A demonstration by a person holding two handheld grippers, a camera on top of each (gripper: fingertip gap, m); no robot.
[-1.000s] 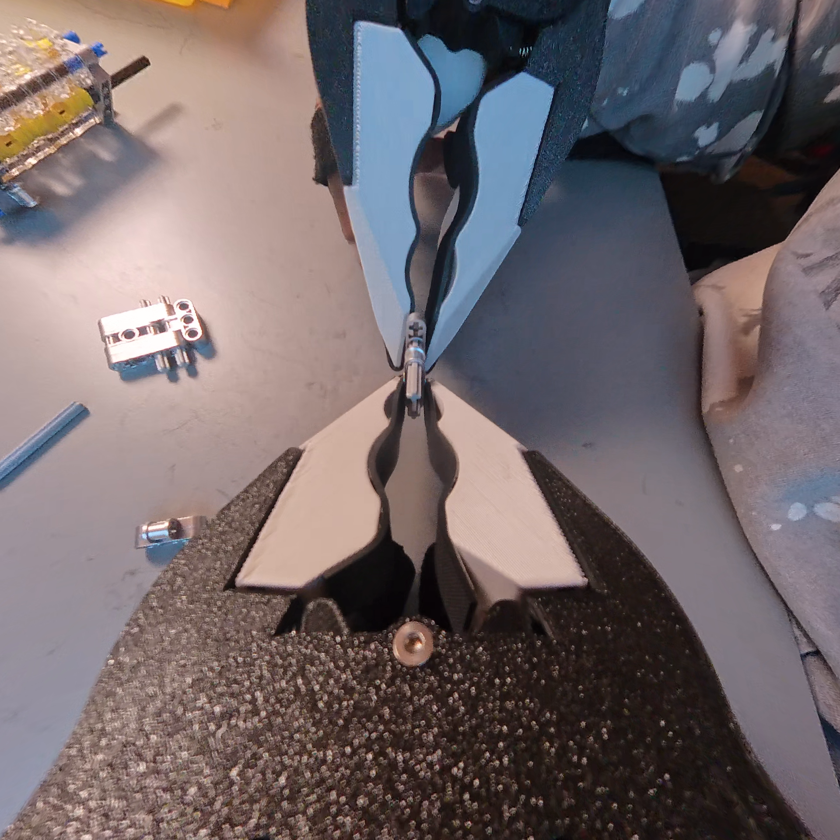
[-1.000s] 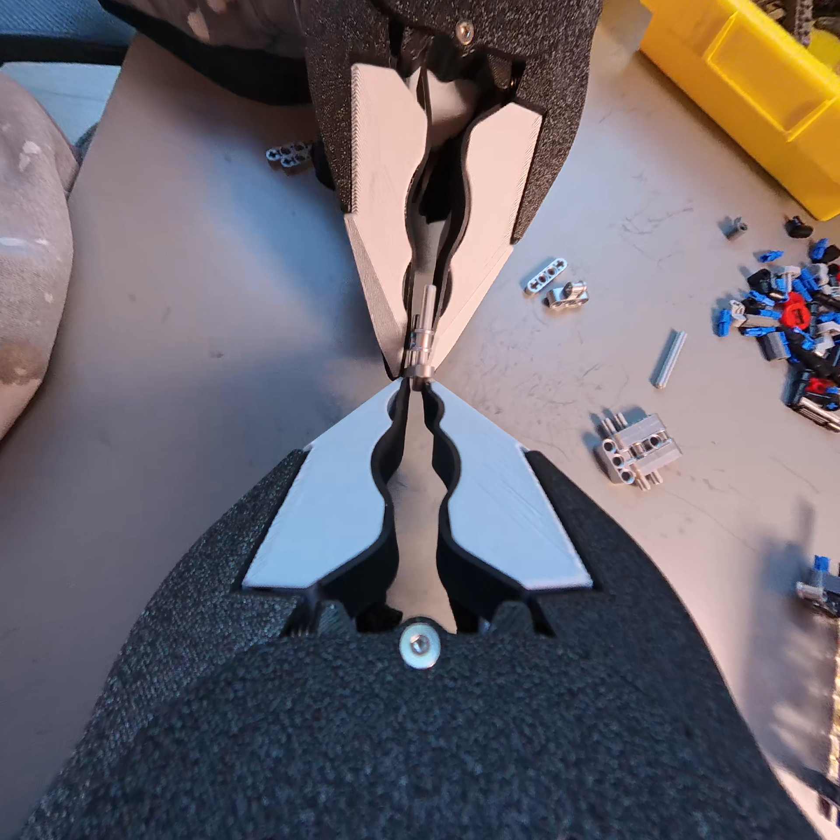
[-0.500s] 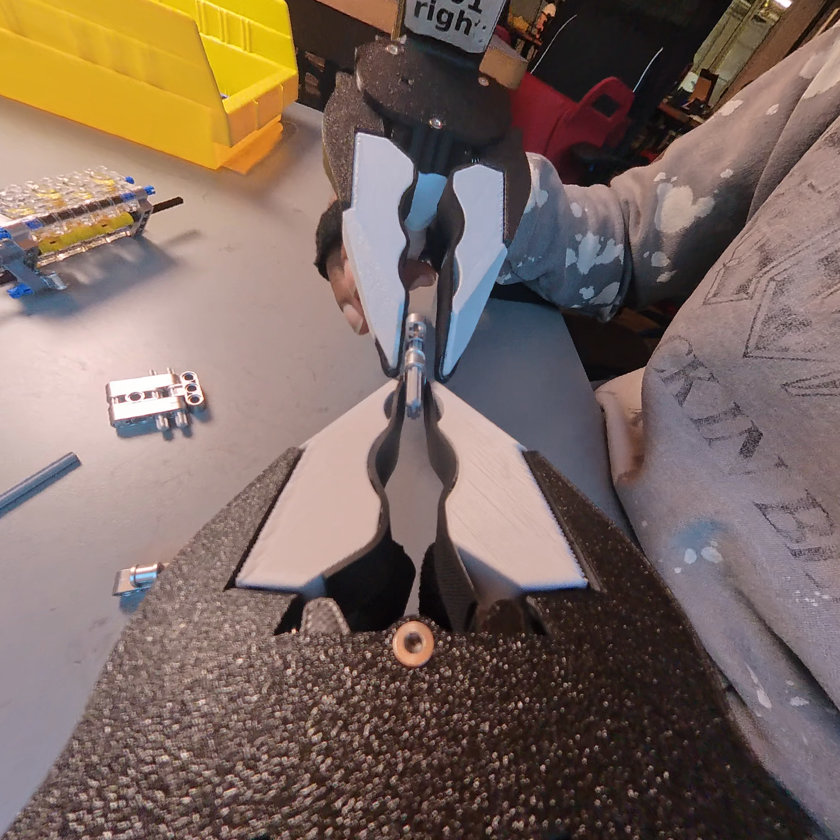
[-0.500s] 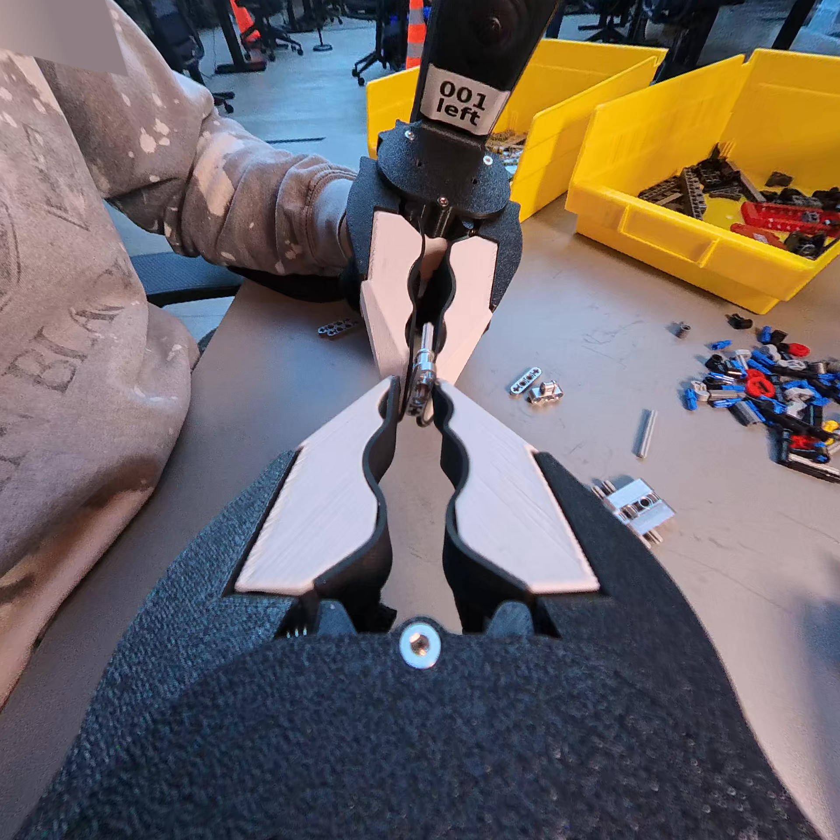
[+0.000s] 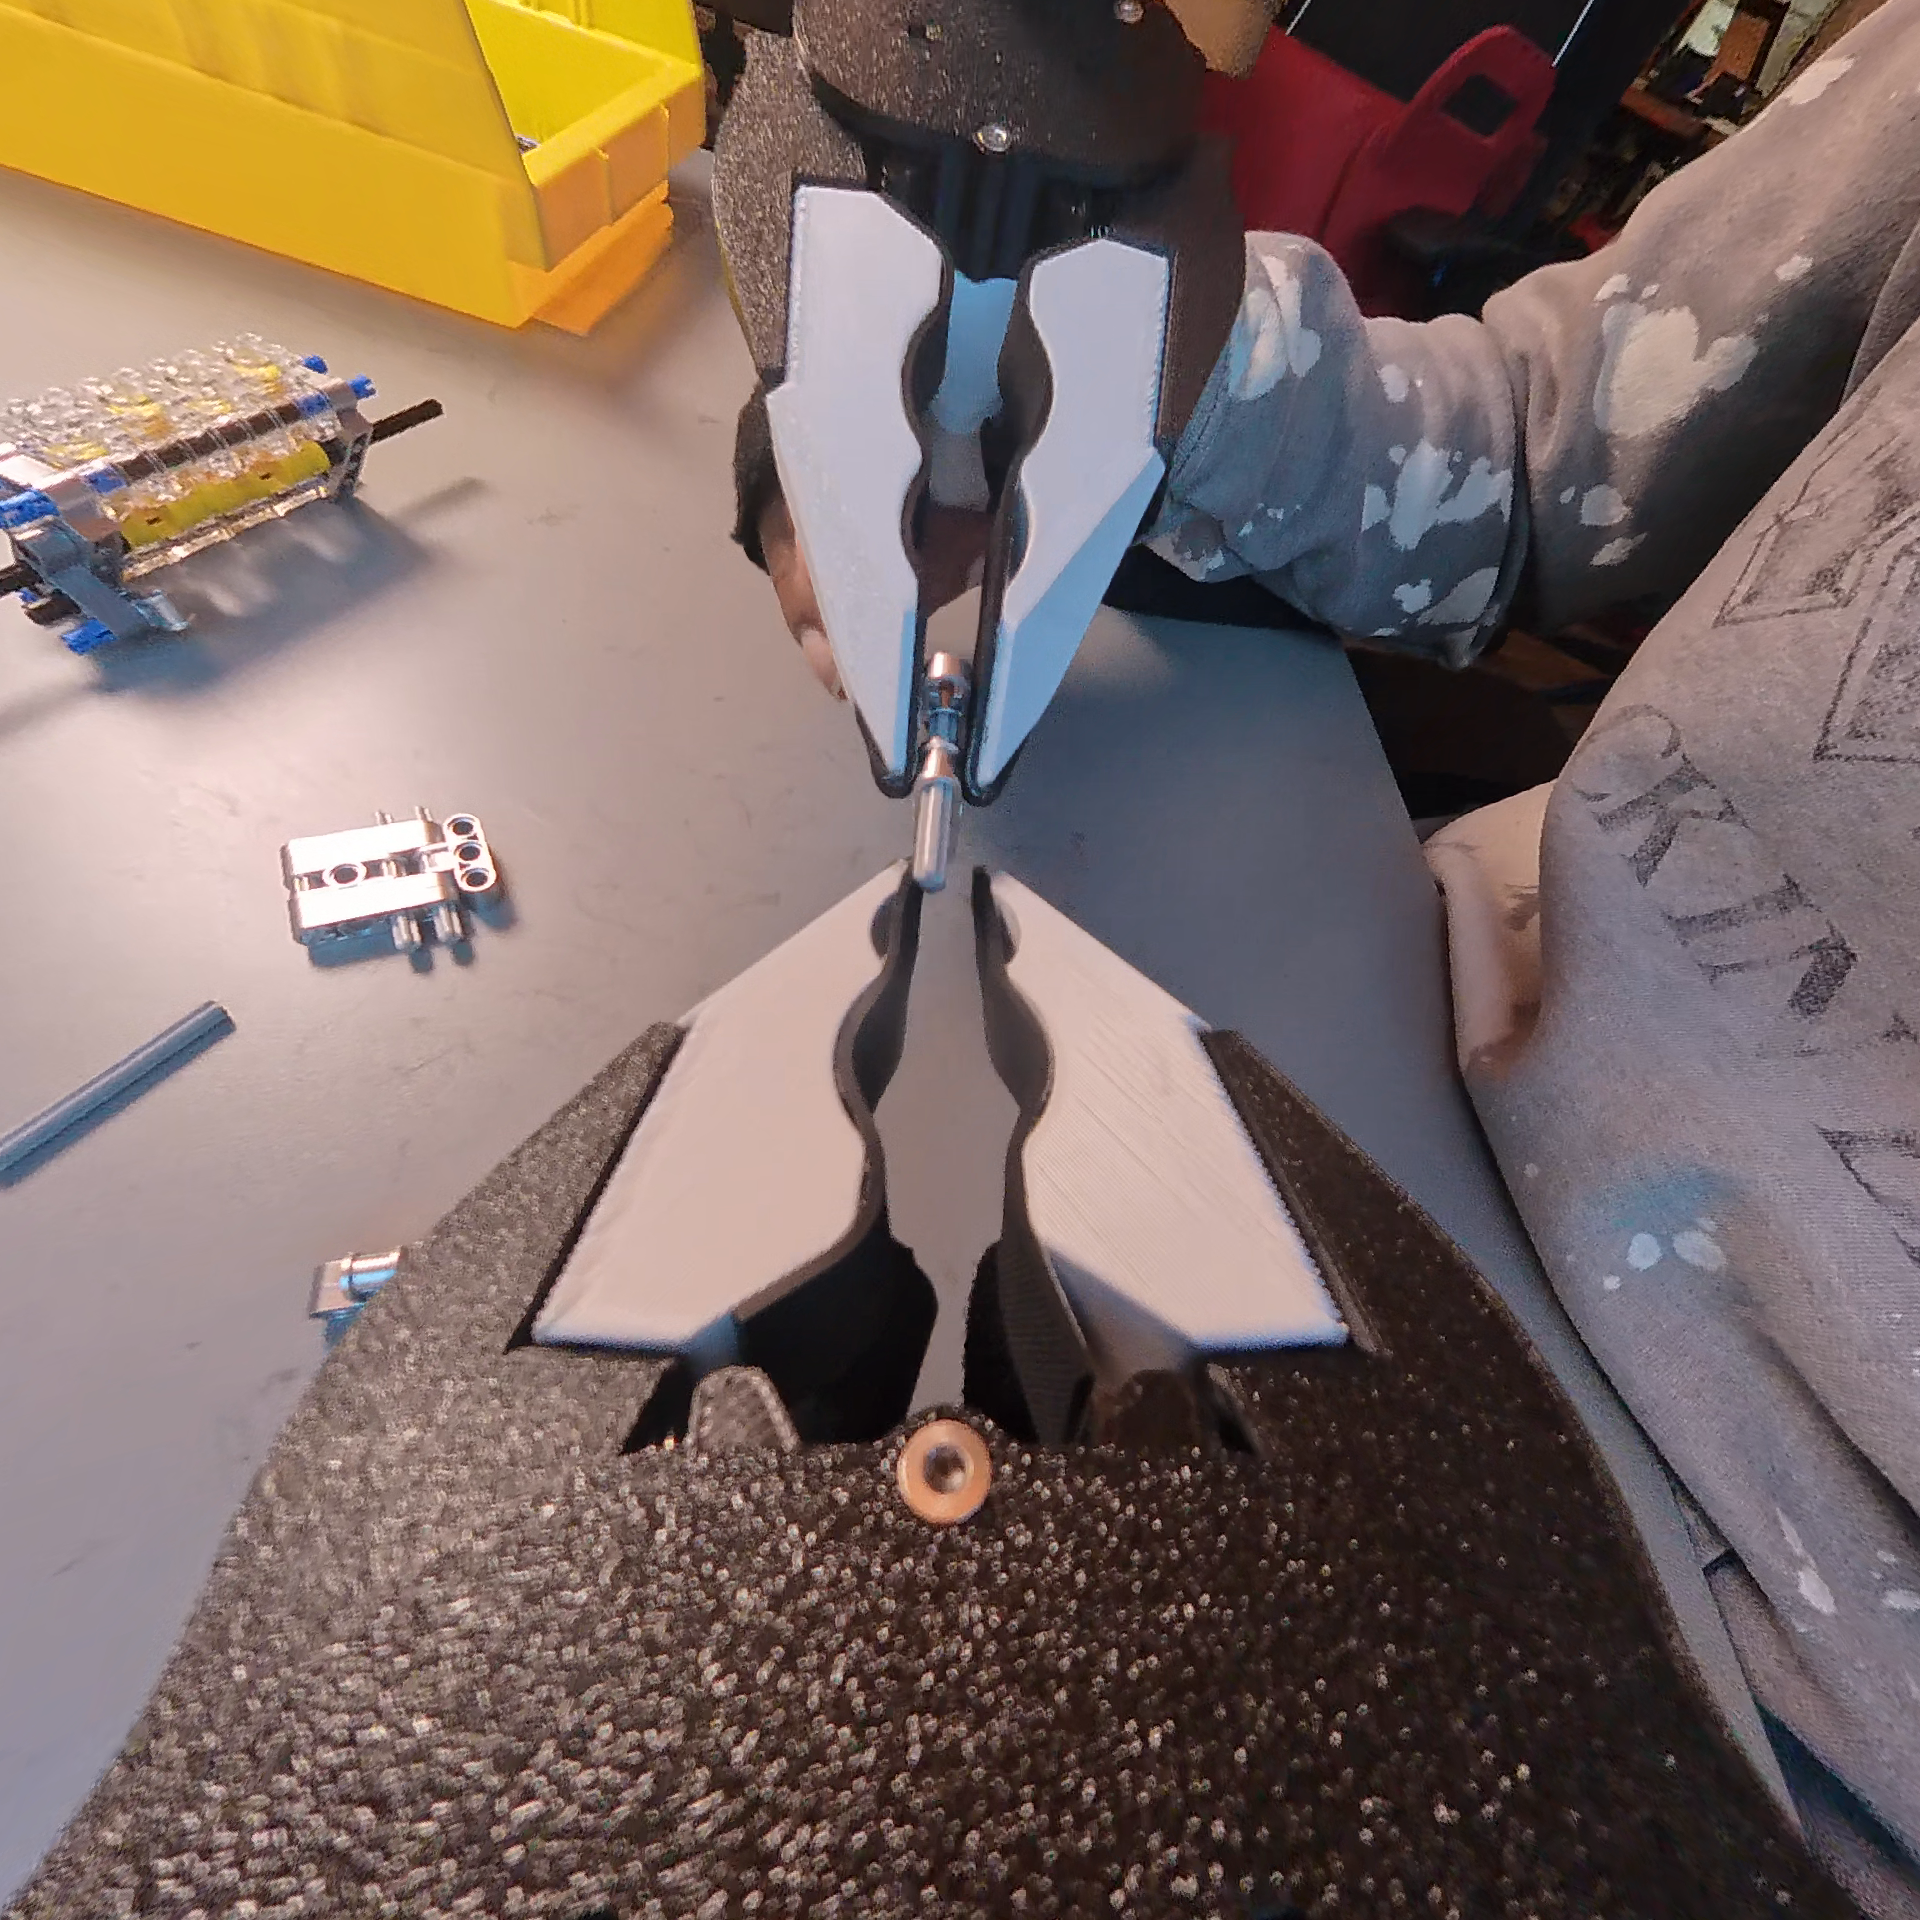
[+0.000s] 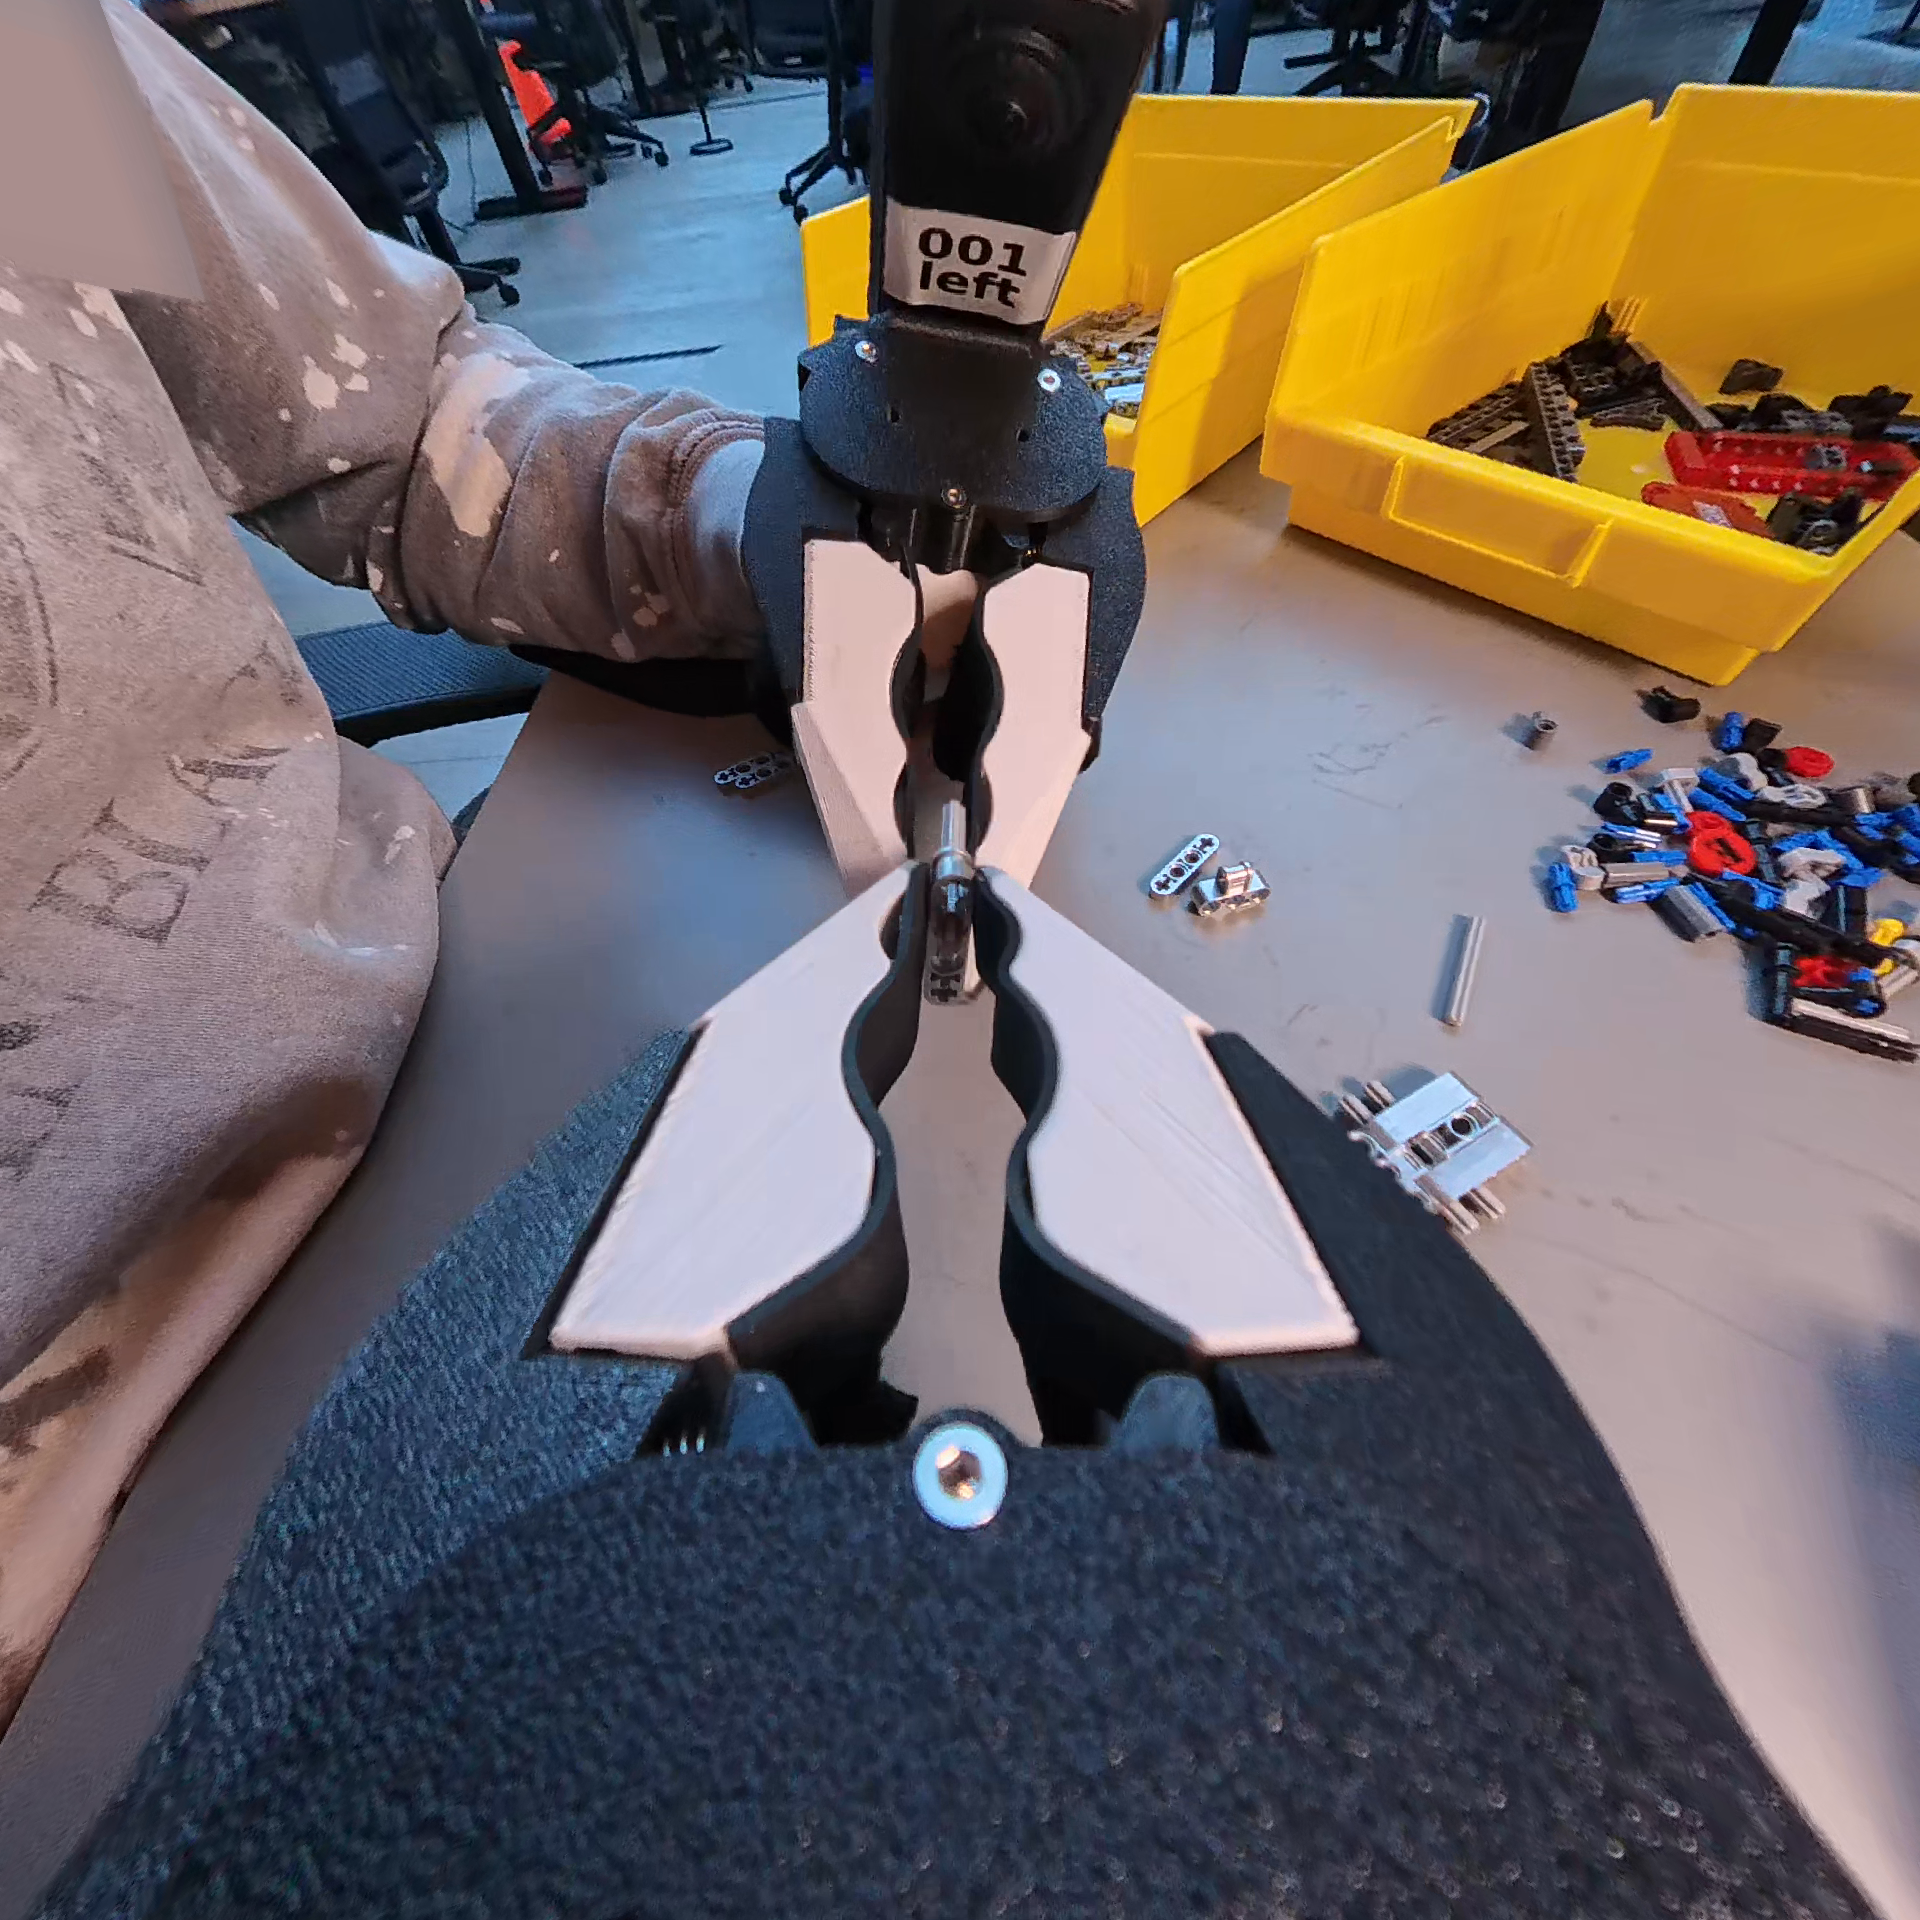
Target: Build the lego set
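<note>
My 2 claws meet tip to tip above the counter [image 5: 582,644], each pointing at the other. My right claw [image 6: 943,894] is closed on a small grey pin piece [image 6: 948,940], gripping it near the tips with one end poking out toward the left claw. My left claw [image 5: 943,883] is slightly parted, and the pin's free end [image 5: 932,831] sits at its left fingertip; I cannot tell whether it still grips it.

On the counter to my left claw's side lie a grey connector block [image 5: 390,878], a grey rod [image 5: 109,1091] and a clear-and-yellow brick assembly [image 5: 171,457]. Beyond them stand yellow bins [image 6: 1590,416], with a heap of loose blue, black and red pieces [image 6: 1766,862] nearby. My speckled sleeve [image 5: 1455,447] crosses behind the right claw.
</note>
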